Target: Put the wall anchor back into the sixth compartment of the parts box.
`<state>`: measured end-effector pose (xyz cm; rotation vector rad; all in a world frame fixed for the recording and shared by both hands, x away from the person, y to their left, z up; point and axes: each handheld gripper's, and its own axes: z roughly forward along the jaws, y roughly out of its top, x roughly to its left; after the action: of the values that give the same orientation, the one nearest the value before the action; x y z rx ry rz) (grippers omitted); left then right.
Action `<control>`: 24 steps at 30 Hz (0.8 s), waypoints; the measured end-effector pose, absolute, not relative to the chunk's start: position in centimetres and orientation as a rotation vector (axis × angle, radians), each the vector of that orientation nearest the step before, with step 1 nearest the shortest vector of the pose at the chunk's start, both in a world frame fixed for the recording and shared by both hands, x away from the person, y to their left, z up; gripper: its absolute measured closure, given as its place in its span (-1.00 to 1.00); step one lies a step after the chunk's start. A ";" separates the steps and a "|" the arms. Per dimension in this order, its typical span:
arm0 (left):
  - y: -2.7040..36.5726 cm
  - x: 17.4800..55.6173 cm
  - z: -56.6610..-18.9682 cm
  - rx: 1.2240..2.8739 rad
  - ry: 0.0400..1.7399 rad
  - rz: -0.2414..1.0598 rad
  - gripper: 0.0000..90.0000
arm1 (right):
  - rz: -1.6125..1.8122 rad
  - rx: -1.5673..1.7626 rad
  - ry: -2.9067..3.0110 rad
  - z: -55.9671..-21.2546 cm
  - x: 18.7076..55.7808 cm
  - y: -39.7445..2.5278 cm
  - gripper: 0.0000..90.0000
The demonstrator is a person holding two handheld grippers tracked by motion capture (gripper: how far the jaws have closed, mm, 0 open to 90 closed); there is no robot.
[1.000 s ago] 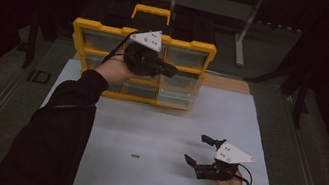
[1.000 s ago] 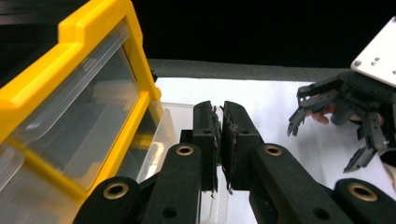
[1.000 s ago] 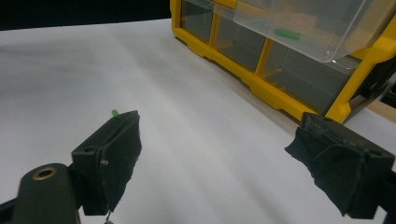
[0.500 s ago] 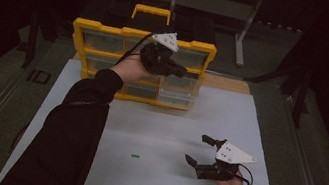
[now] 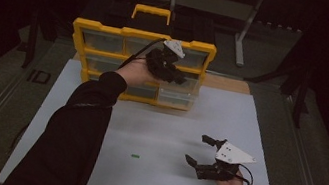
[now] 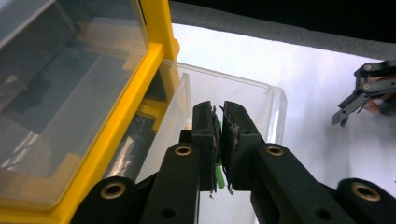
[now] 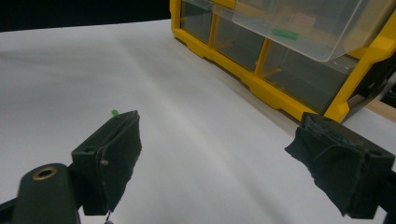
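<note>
The left gripper (image 6: 219, 140) pinches a green stick (image 6: 217, 158) over the open clear drawer (image 6: 243, 93). The right gripper (image 5: 204, 152), near right, is spread wide.

— What do you see from the right gripper view?

— I see my right gripper (image 7: 212, 163) with its jaws wide apart, nothing between them. Under it is the white mat (image 7: 187, 140).

— Anything on the mat?

— A small green piece (image 7: 114, 112) lies just behind the tip of the left-hand jaw. At the upper right stands the yellow organizer (image 7: 280, 95). One clear drawer (image 7: 317, 28) is pulled out of it, and I see a green stick (image 7: 285, 33) through its bottom.
</note>
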<state>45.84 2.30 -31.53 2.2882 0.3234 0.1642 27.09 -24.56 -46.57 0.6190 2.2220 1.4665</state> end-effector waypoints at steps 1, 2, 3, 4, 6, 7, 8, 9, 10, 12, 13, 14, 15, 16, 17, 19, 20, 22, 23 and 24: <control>2.4 45.8 -31.5 2.283 0.320 0.152 0.45 | 1.466 0.616 2.221 -46.5 27.1 -24.5 -0.69; 2.5 45.7 -31.5 2.286 0.322 0.158 0.33 | 1.466 0.614 2.219 -46.5 27.1 -24.5 -0.69; 2.6 45.7 -31.6 2.278 0.330 0.152 0.23 | 1.466 0.614 2.218 -46.5 27.0 -24.5 -0.69; 2.7 45.6 -31.5 2.277 0.327 0.149 0.12 | 1.465 0.614 2.219 -46.5 27.0 -24.5 -0.69; 3.0 45.3 -31.4 2.260 0.332 0.144 -0.06 | 1.465 0.616 2.219 -46.5 27.0 -24.5 -0.69; 3.1 45.2 -31.4 2.260 0.335 0.146 -0.18 | 1.464 0.614 2.219 -46.5 27.0 -24.5 -0.69; 3.1 45.1 -31.4 2.261 0.346 0.153 -0.26 | 1.464 0.613 2.219 -46.5 27.0 -24.5 -0.69; 3.2 45.0 -31.4 2.264 0.345 0.146 -0.37 | 1.464 0.613 2.219 -46.5 27.0 -24.5 -0.69; 3.3 44.9 -31.4 2.265 0.333 0.143 -0.48 | 1.463 0.612 2.219 -46.5 27.0 -24.5 -0.69; 3.4 44.6 -31.3 2.267 0.338 0.134 -0.66 | 1.462 0.611 2.219 -46.5 27.0 -24.5 -0.69; 3.4 44.4 -31.3 2.269 0.334 0.131 -0.71 | 1.462 0.611 2.219 -46.5 27.0 -24.5 -0.69; 3.5 44.2 -31.3 2.272 0.330 0.137 -0.73 | 1.462 0.611 2.220 -46.5 27.0 -24.5 -0.69; 3.5 44.0 -31.3 2.268 0.334 0.128 -0.83 | 1.461 0.611 2.220 -46.5 27.0 -24.5 -0.69; 3.6 43.8 -31.3 2.267 0.333 0.105 -0.90 | 1.460 0.611 2.220 -46.5 27.0 -24.5 -0.69; 3.7 43.5 -31.3 2.272 0.324 0.117 -0.97 | 1.461 0.611 2.221 -46.5 27.0 -24.5 -0.69; 4.1 43.0 -31.2 2.261 0.307 0.111 -0.98 | 1.461 0.611 2.219 -46.4 27.0 -24.5 -0.69; 4.3 42.8 -31.3 2.254 0.312 0.114 -0.99 | 1.460 0.610 2.219 -46.4 27.0 -24.5 -0.69; 4.7 42.3 -31.3 2.257 0.293 0.109 -0.99 | 1.461 0.612 2.219 -46.4 27.0 -24.5 -0.69; 4.8 42.1 -31.4 2.260 0.298 0.118 -0.99 | 1.460 0.612 2.219 -46.4 27.0 -24.5 -0.69; 5.0 41.9 -31.5 2.261 0.289 0.110 -0.99 | 1.460 0.610 2.220 -46.4 27.0 -24.5 -0.69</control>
<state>41.93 5.03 -31.50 2.2606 0.2894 0.1101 26.97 -24.46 -46.44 0.6103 2.2202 1.4599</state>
